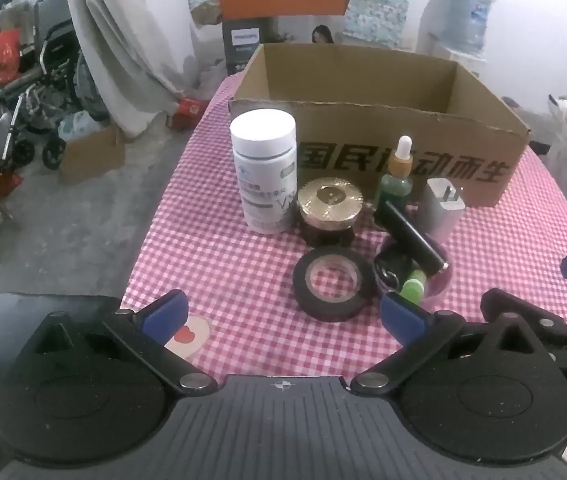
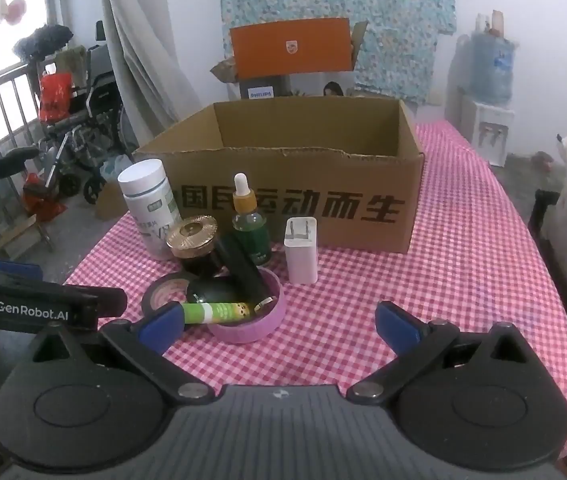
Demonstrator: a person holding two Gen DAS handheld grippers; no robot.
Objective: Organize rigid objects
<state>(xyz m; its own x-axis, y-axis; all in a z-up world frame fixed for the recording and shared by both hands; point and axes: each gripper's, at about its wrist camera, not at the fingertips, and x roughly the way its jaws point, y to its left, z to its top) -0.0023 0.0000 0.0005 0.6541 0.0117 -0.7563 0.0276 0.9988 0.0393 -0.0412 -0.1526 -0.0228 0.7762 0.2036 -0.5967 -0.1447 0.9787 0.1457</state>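
An open cardboard box (image 1: 403, 160) (image 2: 295, 184) stands at the back of the checked table. In front of it are a white pill bottle (image 1: 265, 168) (image 2: 149, 204), a gold-lidded jar (image 1: 327, 208) (image 2: 193, 244), a green dropper bottle (image 1: 397, 176) (image 2: 249, 224), a white charger (image 1: 441, 208) (image 2: 301, 250), a black tape roll (image 1: 333, 284) (image 2: 163, 292), and a pink tape roll (image 2: 257, 320) (image 1: 439, 284) holding a black tube (image 1: 415, 240) (image 2: 243, 268) and a green tube (image 2: 219, 312) (image 1: 413, 284). My left gripper (image 1: 283, 316) is open just before the black tape. My right gripper (image 2: 279, 324) is open around the pink roll's near side.
The pink checked tablecloth (image 2: 463, 260) covers the table, with bare cloth to the right. A heart sticker (image 1: 187, 334) lies by the left finger. A wheelchair (image 1: 43, 92) and clutter stand on the floor at left. An orange box (image 2: 291, 48) sits behind the cardboard box.
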